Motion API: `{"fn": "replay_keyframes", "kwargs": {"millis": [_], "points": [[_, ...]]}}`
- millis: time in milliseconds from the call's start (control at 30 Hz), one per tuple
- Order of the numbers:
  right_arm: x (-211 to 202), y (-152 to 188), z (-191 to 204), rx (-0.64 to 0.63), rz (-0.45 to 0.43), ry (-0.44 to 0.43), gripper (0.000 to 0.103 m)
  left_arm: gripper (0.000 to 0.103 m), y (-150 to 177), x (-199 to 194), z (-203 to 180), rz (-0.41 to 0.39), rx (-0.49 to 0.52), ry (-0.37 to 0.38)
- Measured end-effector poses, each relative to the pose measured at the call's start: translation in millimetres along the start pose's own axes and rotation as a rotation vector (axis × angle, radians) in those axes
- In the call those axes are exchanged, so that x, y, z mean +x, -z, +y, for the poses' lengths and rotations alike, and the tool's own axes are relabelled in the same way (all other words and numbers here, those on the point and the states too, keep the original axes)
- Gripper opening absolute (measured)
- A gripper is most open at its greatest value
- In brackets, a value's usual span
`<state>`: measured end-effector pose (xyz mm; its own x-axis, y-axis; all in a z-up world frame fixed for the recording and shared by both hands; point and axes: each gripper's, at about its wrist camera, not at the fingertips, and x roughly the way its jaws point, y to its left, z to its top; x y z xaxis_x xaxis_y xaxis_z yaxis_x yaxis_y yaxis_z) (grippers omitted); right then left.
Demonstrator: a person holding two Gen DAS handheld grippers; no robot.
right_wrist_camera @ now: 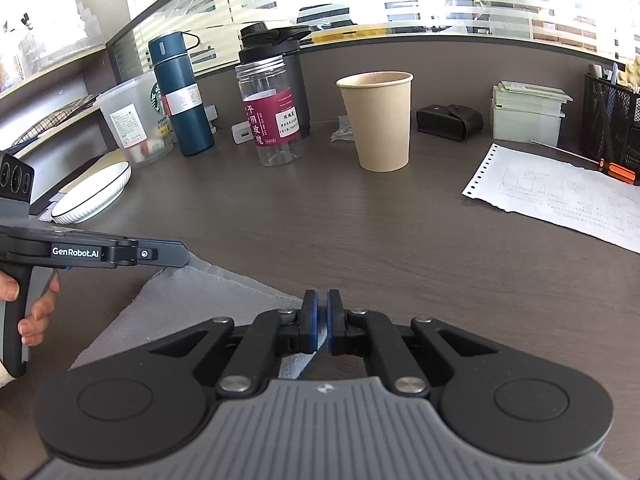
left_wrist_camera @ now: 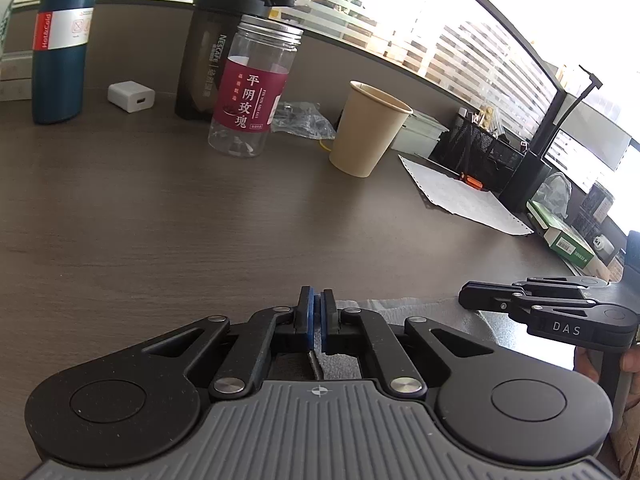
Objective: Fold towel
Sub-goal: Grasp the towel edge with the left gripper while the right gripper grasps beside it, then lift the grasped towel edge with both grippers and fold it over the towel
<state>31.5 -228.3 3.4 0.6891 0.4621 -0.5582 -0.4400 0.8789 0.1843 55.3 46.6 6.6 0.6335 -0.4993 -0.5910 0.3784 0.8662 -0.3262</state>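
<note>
The grey towel (right_wrist_camera: 192,300) lies flat on the dark wood counter (right_wrist_camera: 400,248), on the near side of the paper cup (right_wrist_camera: 378,120). The left gripper (left_wrist_camera: 317,312) has its fingers pinched together on the towel's far edge, and the right gripper (right_wrist_camera: 322,322) is clamped likewise on the towel's other far corner, both well short of the cup.

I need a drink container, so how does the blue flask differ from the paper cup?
The blue flask is tall, narrow, dark teal and capped; the paper cup is shorter, wider, tan and open-topped. The flask has a white label band; the cup is plain. Both stand upright on the desk.
</note>
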Motion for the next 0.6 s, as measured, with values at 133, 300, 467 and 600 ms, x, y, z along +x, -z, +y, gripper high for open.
{"fn": "replay_keyframes", "kwargs": {"millis": [133,300,467,600], "points": [[0,0,0,-0.003,0.000,0.002,0.003,0.004,0,0,1,-0.001,-0.007,0.004],[-2,-1,2,-0.010,-0.008,0.008,0.003,0.004,-1,-4,2,-0.018,-0.020,0.018],[-7,-3,7,-0.021,-0.025,0.013,0.003,0.004,-3,-11,3,-0.042,-0.040,0.043],[-12,-4,11,-0.028,-0.038,0.016,0.003,0.004,-3,-15,2,-0.058,-0.044,0.055]]}}
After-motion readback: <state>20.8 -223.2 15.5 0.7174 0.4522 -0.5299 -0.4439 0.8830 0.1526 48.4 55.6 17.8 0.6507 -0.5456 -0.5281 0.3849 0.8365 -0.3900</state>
